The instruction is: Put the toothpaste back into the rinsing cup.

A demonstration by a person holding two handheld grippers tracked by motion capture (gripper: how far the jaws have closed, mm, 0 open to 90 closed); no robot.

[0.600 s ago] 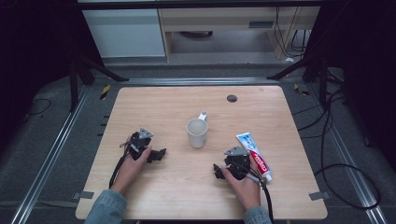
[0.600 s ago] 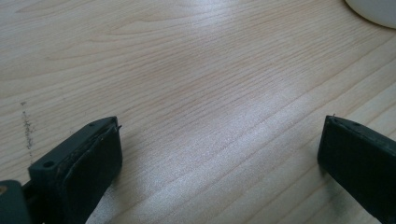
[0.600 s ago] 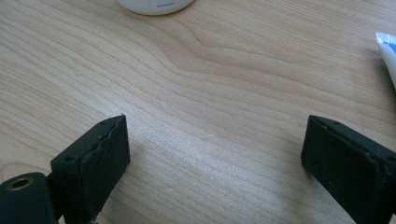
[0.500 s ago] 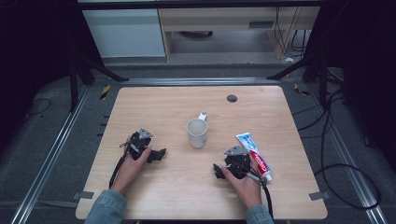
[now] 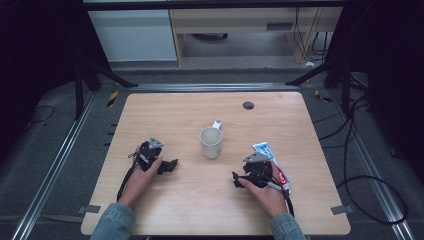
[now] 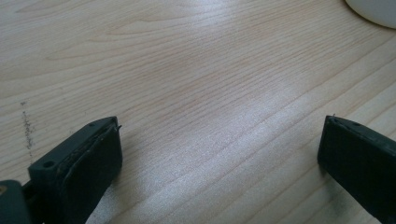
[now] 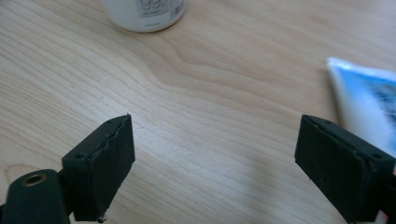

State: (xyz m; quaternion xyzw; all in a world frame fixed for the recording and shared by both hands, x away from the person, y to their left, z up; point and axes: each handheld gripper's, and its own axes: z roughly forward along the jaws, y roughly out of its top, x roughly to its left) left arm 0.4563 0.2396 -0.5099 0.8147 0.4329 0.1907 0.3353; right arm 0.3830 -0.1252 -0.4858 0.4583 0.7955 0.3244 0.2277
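Person is sitting at the 6 o'clock edge of a light wood surface [image 5: 165, 110], holding one tool per hand, both resting low on the wood. Left tool [image 5: 170, 164] is lying at approx 8 o'clock of the surface centre, w/ left hand [image 5: 141, 172] wrapped around its body and grey three-cornered plate facing up; jaws are pointing toward 3 o'clock. In left gripper view the left tool [image 6: 219, 154] is showing jaws spread wide, nothing between them but bare wood grain; a white curved edge of the mug [image 6: 373, 10] is peeking in at upper right corner. Right tool [image 5: 235, 177] is lying at approx 4 o'clock of centre, right hand [image 5: 265, 192] gripping it from behind, jaws pointing toward 9 o'clock. In right gripper view the right tool [image 7: 212, 163] is also standing wide apart, gripping nothing; mug base w/ printed label is sitting ahead at top, well apart from the jaws. White mug [image 5: 211, 141] is standing upright near surface centre, handle turned toward 1 o'clock, between the two tools and farther from the person. Toothpaste tube [image 5: 270, 159], blue/white w/ red, is lying flat just beside the right tool on its 3 o'clock side, long axis running approx 11-to-5 o'clock; in right gripper view the tube's [image 7: 364, 102] blue/white end is sitting just beyond the right-hand jaw; touching or not: cannot tell. Small dark round disc [image 5: 248, 105] is sitting near the 12 o'clock edge. Cables [image 5: 127, 177] are trailing from both tools toward the person.
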